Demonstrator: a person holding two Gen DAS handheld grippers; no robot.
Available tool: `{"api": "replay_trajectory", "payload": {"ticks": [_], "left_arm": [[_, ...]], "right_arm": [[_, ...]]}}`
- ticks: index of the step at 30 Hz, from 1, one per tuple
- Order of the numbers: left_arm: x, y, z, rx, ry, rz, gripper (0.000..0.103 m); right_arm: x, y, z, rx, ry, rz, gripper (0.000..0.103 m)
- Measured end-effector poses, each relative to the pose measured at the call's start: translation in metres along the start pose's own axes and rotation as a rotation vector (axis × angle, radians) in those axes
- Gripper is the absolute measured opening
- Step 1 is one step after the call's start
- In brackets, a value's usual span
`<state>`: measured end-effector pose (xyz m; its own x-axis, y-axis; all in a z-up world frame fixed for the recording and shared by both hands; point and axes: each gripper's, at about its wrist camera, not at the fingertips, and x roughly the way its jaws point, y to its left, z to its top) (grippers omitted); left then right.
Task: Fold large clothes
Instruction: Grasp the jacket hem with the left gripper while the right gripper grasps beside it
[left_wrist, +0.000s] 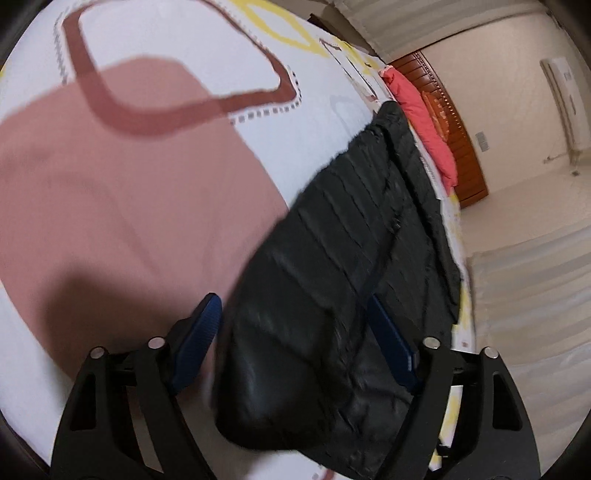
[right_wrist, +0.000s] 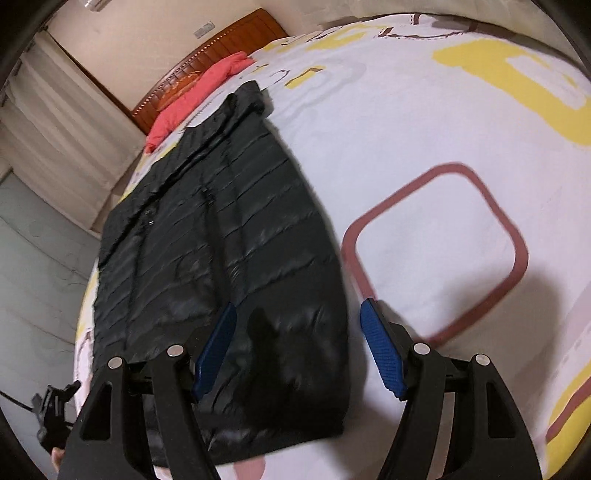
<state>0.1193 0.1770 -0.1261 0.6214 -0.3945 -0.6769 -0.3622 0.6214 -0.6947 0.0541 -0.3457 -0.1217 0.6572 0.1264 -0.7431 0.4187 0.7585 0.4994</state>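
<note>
A black quilted puffer jacket (left_wrist: 369, 221) lies flat along the edge of a bed with a white patterned sheet (left_wrist: 295, 122). In the left wrist view my left gripper (left_wrist: 299, 328) is low over the jacket's near end. A bulging fold of the jacket sits between its blue pads (left_wrist: 207, 328), and the jaws stand wide, with no clear press on the cloth. In the right wrist view the jacket (right_wrist: 221, 229) stretches away to the headboard. My right gripper (right_wrist: 301, 347) is open astride the jacket's right edge, one finger over the jacket and the other over bare sheet (right_wrist: 443, 129).
A coral-red cushion or garment (left_wrist: 424, 110) (right_wrist: 195, 92) lies by the wooden headboard (left_wrist: 454, 133) (right_wrist: 236, 37). Pale curtains (right_wrist: 62, 129) and floor (right_wrist: 33, 295) border the bed's edge. A black device (right_wrist: 51, 417) sits at the bed's near corner.
</note>
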Motion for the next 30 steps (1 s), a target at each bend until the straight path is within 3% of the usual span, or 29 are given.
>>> {"api": "replay_trajectory", "payload": {"ticks": [4,7,10,11,14,16,19,30], "left_arm": [[0.001,-0.003,-0.009,0.024,0.014,-0.025,0.071],[0.0,0.001,-0.011,0.006,0.01,-0.036,0.07],[0.003,-0.001,-0.013,0.014,0.005,-0.038,0.065],[0.004,-0.003,-0.012,0.021,0.009,-0.044,0.063],[0.009,-0.004,-0.013,0.032,0.017,-0.034,0.044],[0.011,-0.003,-0.011,0.035,0.021,-0.026,0.028],[0.008,-0.001,-0.007,0.024,0.021,-0.048,0.018],[-0.032,-0.039,0.009,0.111,-0.064,-0.196,0.012]], "right_arm": [[0.0,-0.003,-0.011,0.055,0.045,0.122,0.069],[0.0,-0.003,-0.015,0.064,0.032,0.139,0.066],[0.004,-0.002,-0.015,0.075,0.028,0.141,0.054],[0.004,-0.002,-0.014,0.075,0.024,0.138,0.045],[0.005,-0.003,-0.013,0.075,0.018,0.136,0.027],[0.004,-0.004,-0.011,0.083,0.017,0.164,0.024],[-0.002,0.0,-0.01,0.062,-0.007,0.174,0.019],[-0.041,0.024,0.002,0.011,-0.131,0.257,0.016]]}}
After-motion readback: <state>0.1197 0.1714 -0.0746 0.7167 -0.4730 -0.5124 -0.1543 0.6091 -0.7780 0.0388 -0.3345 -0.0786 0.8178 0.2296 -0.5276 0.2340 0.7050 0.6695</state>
